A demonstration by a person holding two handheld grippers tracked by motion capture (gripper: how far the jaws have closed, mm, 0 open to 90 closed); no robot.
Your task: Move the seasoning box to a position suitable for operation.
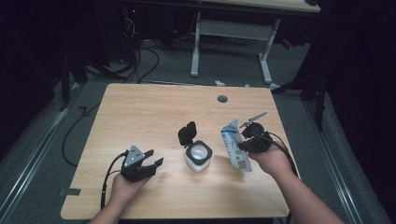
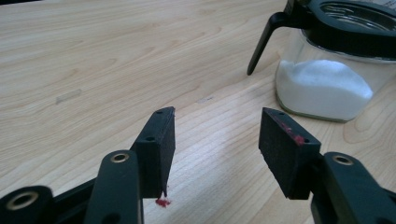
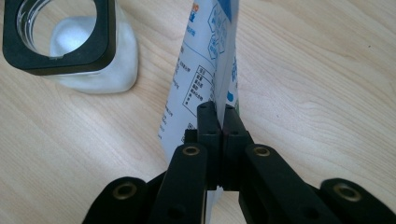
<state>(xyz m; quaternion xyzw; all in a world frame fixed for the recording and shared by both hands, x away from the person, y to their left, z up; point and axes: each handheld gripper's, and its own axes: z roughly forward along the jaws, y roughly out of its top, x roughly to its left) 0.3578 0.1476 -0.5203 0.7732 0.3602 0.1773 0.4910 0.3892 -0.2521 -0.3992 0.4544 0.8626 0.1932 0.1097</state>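
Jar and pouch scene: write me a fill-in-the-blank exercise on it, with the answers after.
1. The right gripper is shut on the blue and white ____.
2. The left gripper has its jaws ____, with nothing between them.
3. The glass jar holds a ____ powder.
4. The jar's black lid is flipped ____.

Missing words: pouch; open; white; open

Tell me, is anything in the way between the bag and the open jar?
Nothing visible is. The right gripper pinches the white-and-blue bag, and bare table lies between it and the jar, whose lid is flipped back.
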